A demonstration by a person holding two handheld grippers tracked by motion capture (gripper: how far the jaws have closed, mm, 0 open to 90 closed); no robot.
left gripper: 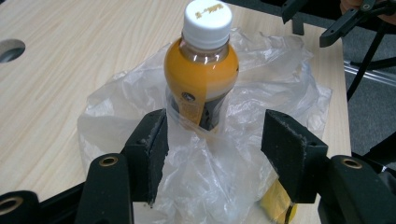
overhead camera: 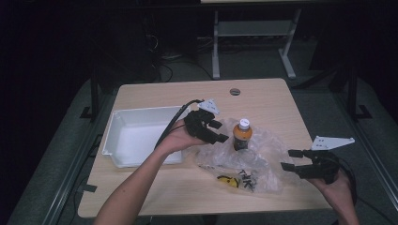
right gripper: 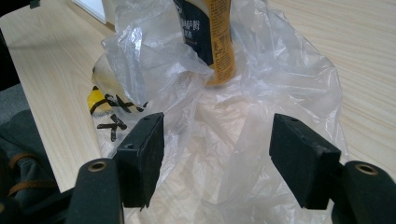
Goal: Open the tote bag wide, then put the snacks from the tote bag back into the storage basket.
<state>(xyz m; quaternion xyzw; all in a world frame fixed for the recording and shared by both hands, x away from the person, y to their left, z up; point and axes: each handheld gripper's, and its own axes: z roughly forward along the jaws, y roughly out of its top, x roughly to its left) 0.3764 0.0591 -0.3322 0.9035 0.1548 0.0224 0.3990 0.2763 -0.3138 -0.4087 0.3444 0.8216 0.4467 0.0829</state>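
The orange drink bottle (overhead camera: 243, 135) stands upright on the counter (overhead camera: 155, 183), inside the crumpled clear plastic bag (overhead camera: 263, 161). The left tool (overhead camera: 213, 132) is just beside the bottle, its jaws apart with only bag film between them. The right tool (overhead camera: 292, 160) waits farther from the bottle, at the bag's edge, jaws also apart, holding nothing.

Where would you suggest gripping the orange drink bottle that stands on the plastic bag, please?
Probably at the bottle's bare shoulder just under the white cap, coming in level from the side: it stands upright, and loose plastic bag wraps its lower body.
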